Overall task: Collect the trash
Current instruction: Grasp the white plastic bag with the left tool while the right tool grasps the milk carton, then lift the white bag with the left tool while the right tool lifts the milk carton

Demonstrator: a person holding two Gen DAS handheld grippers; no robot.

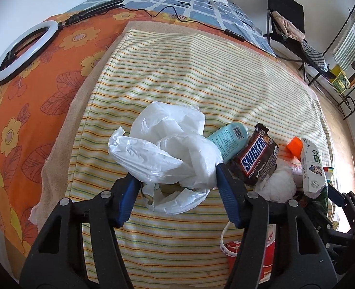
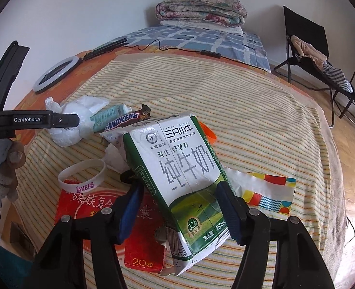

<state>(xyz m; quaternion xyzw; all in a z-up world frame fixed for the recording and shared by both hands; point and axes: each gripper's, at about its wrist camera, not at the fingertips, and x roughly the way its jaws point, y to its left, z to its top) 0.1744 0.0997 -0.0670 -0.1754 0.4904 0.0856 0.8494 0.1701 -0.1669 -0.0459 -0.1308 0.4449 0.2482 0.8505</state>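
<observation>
White bag (image 1: 167, 149) in left claw (image 1: 177, 180); milk carton (image 2: 177, 180) in right claw (image 2: 177, 195)

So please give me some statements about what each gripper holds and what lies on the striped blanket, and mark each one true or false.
1. The right gripper clamps a green-and-white milk carton. True.
2. The left gripper holds the brown Snickers wrapper. False: it is closed around a crumpled white plastic bag; the wrapper lies beside it.
3. A white Lakers wristband rests partly on a red cardboard box. True.
4. The white ring light lies on the striped blanket. False: it lies on the orange flowered sheet.
</observation>
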